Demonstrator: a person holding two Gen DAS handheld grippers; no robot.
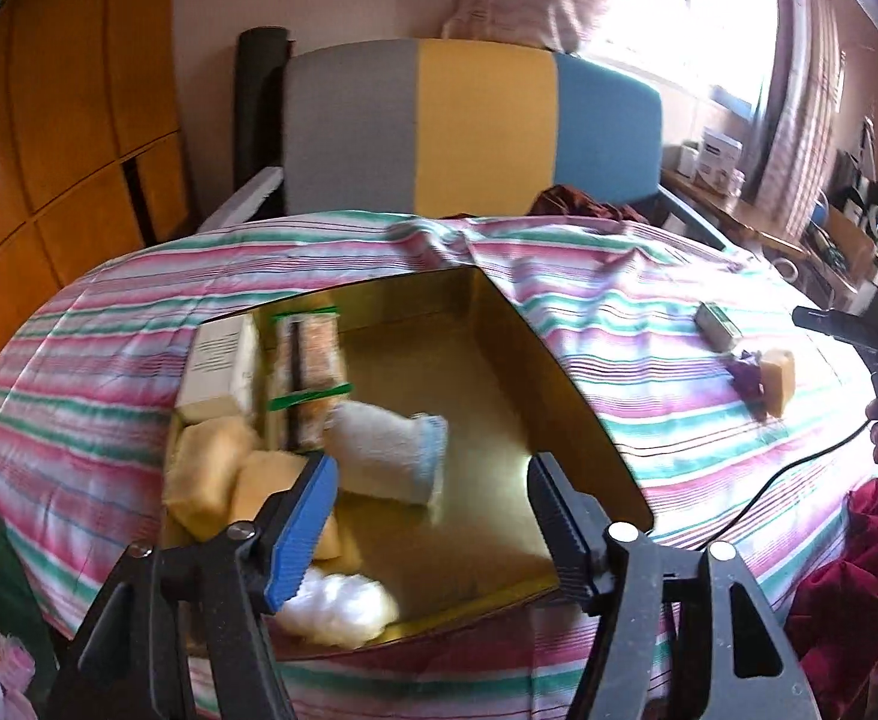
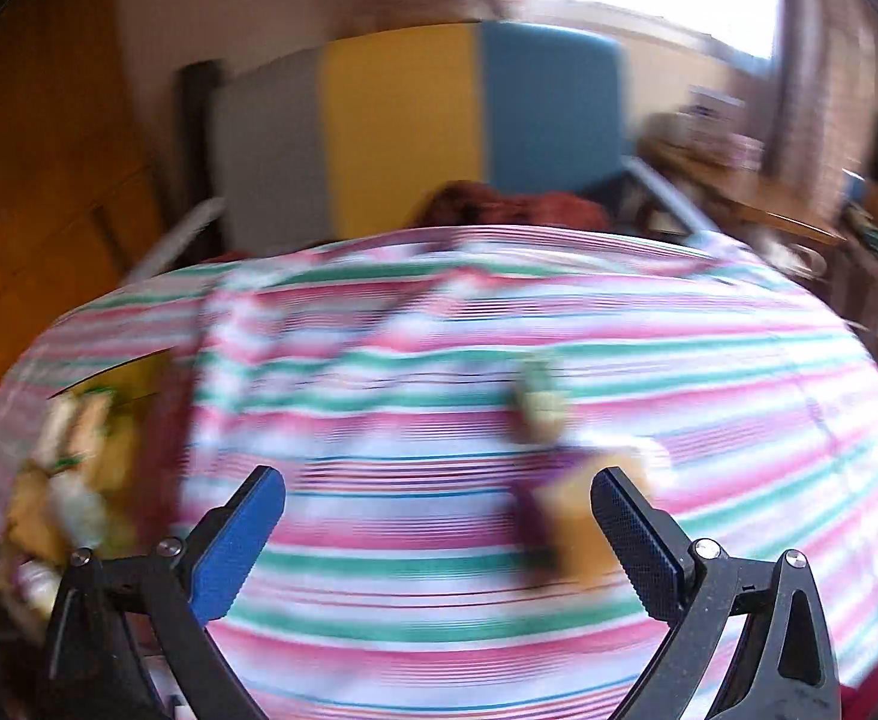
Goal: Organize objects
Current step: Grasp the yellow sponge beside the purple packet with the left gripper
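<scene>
- Left gripper [image 1: 433, 516]: fingers wide apart, nothing between them, hanging over the near end of the gold box [image 1: 499, 372].
- Right under and past the fingers, inside the box: a white rolled cloth with a blue edge [image 1: 388, 450], tipped over near the middle.
- To its left in the box: yellow sponges [image 1: 217, 480], a packet with green bands [image 1: 307, 378], a white carton [image 1: 223, 366] at the far left corner.
- At the near edge of the box: a fluffy white cotton lump [image 1: 343, 603].
- Right half of the box bare and shiny.
- Box sitting on a bed with a striped pink, green and white sheet [image 1: 649, 384].
- Well to the right of the box, on the sheet: a small green-grey block [image 1: 718, 324], a purple bit [image 1: 748, 375] and a yellow sponge piece [image 1: 778, 375], the last two touching.
- Right gripper [image 2: 439, 516]: fingers wide apart, holding nothing, over the sheet; view very blurry.
- Just by its right finger: a blurry yellow and purple thing [image 2: 577, 534] on the sheet.
- Behind the bed: a grey, yellow and blue headboard [image 1: 475, 120].
</scene>
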